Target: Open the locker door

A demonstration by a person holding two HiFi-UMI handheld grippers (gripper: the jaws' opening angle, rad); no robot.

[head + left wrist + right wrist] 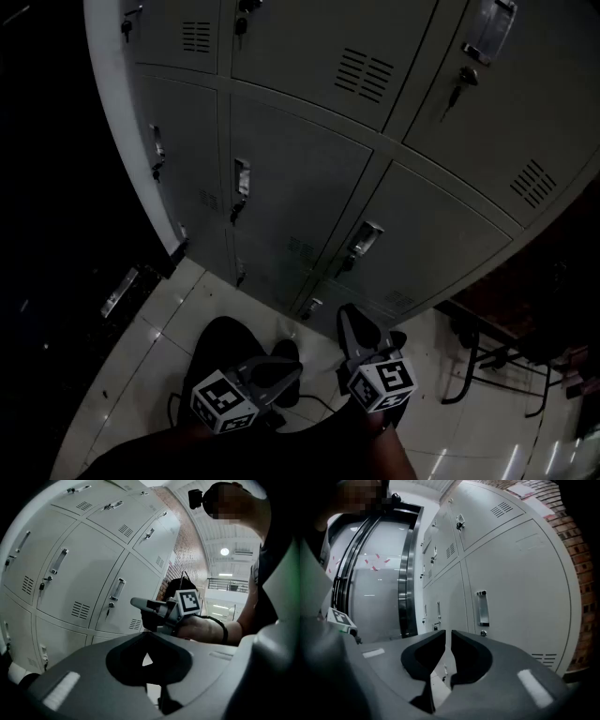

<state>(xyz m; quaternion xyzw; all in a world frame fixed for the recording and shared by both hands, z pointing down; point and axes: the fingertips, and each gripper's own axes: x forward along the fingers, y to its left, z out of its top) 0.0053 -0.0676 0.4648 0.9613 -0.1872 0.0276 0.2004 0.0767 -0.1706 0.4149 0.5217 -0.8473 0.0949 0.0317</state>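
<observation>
A bank of grey lockers (309, 178) stands in front of me, every door shut. Nearest to my right gripper (348, 321) is a door (422, 234) with a metal pull handle (365, 238); the gripper hangs below it, apart from it. In the right gripper view the jaws (448, 633) stand a narrow slit apart with nothing between them, and the handle (482, 607) with its lock (483, 633) lies ahead. My left gripper (289, 371) is low beside the right one. Its tips (147, 633) meet with nothing held, and it looks across at the right gripper (150, 606).
Pale floor tiles (141, 347) lie below the lockers, with my dark shoes (225, 342) on them. A metal frame (487, 361) stands at the right. Sliding glass doors (379, 573) are left of the lockers and a brick wall (581, 573) right of them.
</observation>
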